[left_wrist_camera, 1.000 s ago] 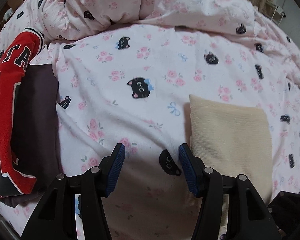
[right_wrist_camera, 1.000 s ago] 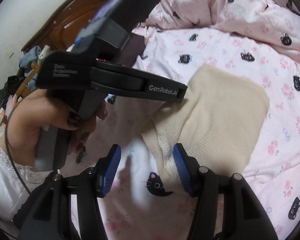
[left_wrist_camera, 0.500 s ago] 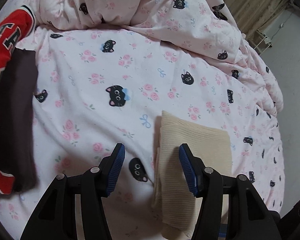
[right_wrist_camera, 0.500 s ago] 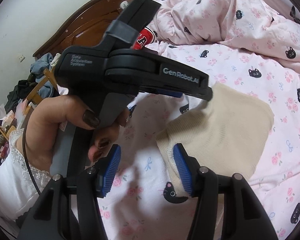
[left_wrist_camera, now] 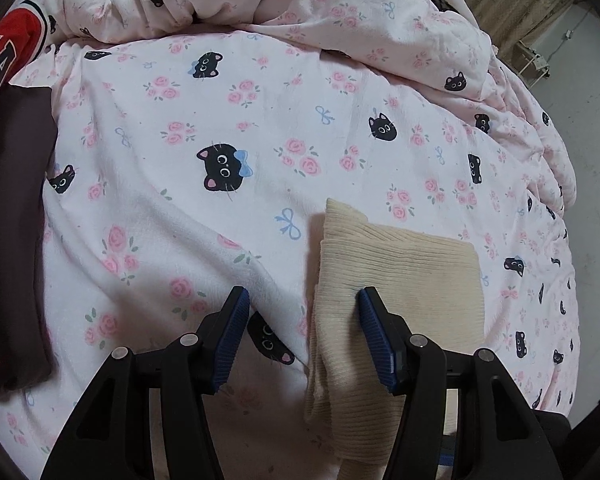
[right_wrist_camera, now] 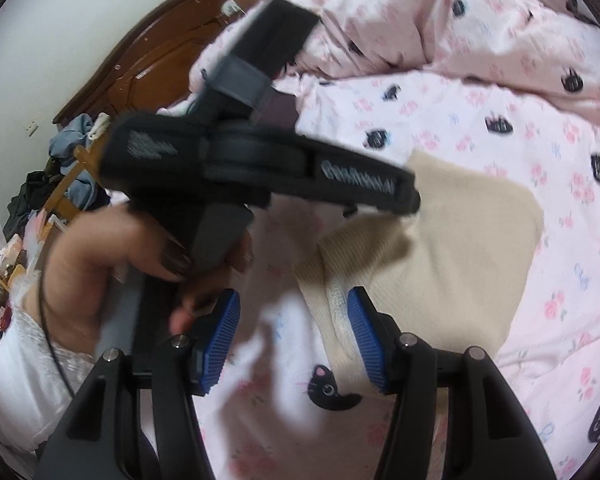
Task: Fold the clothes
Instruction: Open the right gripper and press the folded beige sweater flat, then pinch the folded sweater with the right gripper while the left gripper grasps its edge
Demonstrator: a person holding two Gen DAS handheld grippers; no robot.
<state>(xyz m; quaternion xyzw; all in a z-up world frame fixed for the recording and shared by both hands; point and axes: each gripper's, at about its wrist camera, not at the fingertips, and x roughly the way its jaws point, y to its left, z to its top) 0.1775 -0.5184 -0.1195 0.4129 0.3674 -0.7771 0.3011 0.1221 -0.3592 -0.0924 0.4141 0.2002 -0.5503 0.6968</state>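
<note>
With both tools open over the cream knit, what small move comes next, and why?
Probably close the left tool on the cream knit's near edge: that edge already lies between its open jaws, and the right tool straddles it too, gripping nothing yet.

Motion blurs the left tool (right_wrist_camera: 260, 168), hiding the sweater's (right_wrist_camera: 460, 264) corner.

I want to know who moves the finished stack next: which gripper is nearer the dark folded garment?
Left. The left gripper hovers between the dark folded garment and the cream knit. The right gripper sits at the cream knit's near edge, farther off.
</note>
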